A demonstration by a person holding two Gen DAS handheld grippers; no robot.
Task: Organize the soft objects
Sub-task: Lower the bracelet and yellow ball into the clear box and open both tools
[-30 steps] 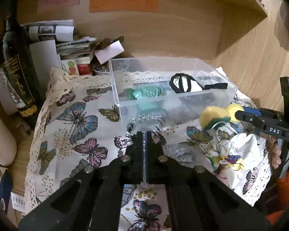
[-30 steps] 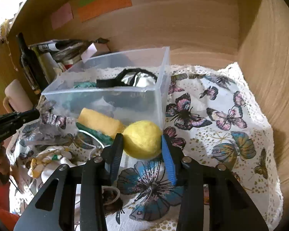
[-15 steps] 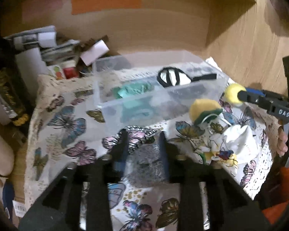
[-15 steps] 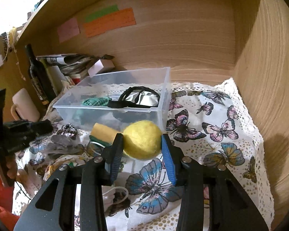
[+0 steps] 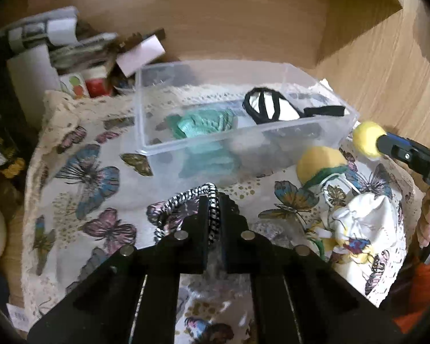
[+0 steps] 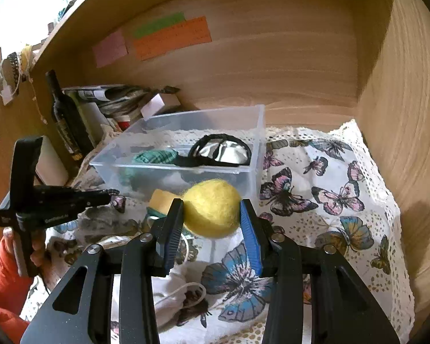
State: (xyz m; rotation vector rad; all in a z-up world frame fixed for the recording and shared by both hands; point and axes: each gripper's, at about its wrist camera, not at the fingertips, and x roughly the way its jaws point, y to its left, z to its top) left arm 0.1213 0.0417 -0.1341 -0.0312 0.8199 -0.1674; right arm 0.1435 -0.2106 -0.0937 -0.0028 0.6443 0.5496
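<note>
Transfer step: right claw (image 6: 212, 230) clamped on yellow felt ball (image 6: 212, 207), left claw (image 5: 212, 215) clamped on striped band (image 5: 186, 200); next, release both over clear bin (image 6: 256, 154).

You can count one clear box (image 6: 252, 140) with two soft things inside — one green knit piece (image 6: 154, 155) and one black-and-white pouch (image 6: 223, 153). Outside it you have one yellow ball (image 6: 212, 207), one sponge (image 6: 163, 200), one striped cord (image 5: 186, 200) and one white bag (image 5: 361, 223) — plus one dark bottle (image 6: 64, 120).
</note>
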